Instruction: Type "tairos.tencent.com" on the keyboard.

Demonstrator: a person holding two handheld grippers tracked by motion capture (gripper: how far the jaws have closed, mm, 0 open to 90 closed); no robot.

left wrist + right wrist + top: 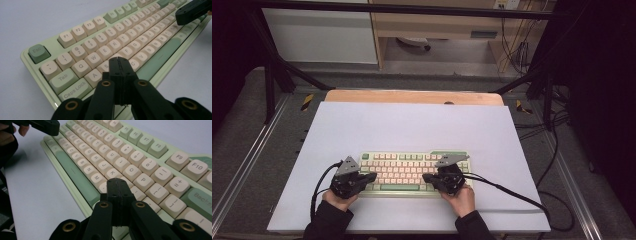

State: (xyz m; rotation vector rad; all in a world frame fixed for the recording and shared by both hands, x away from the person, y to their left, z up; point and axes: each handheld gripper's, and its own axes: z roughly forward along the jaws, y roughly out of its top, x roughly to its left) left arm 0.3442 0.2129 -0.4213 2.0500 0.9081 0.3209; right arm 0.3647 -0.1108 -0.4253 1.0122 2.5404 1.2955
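We're looking down on a pale green keyboard (412, 172) with cream keys, lying near the front of the white tabletop (412, 125), long side facing the person. Both claws are over it, one at each end.

The left claw (371, 176) reaches in from the keyboard's left end, held in the person's left hand (338, 199). In the left gripper view we see its two black jaws pressed flat together, only a thin seam between them, nothing caught in it. The closed tip (120, 60) sits low over the home row, right around the S and D keys; whether it actually presses a key we can't tell. The green Esc key (38, 53) is off at the near corner, Tab and Caps Lock just beside the claw's linkage.

Over to the right claw (427, 177), held in the right hand (460, 199). Same story in the right gripper view: jaws together, a hairline seam, nothing held. Its tip (117, 180) hovers near the L and semicolon keys, just below the P key (143, 180), with the green space bar (75, 175) to its left. Contact with the keys can't be judged here either.

Each view catches the other claw at its far upper corner, and black cables (512, 192) trail off both grippers across the tabletop
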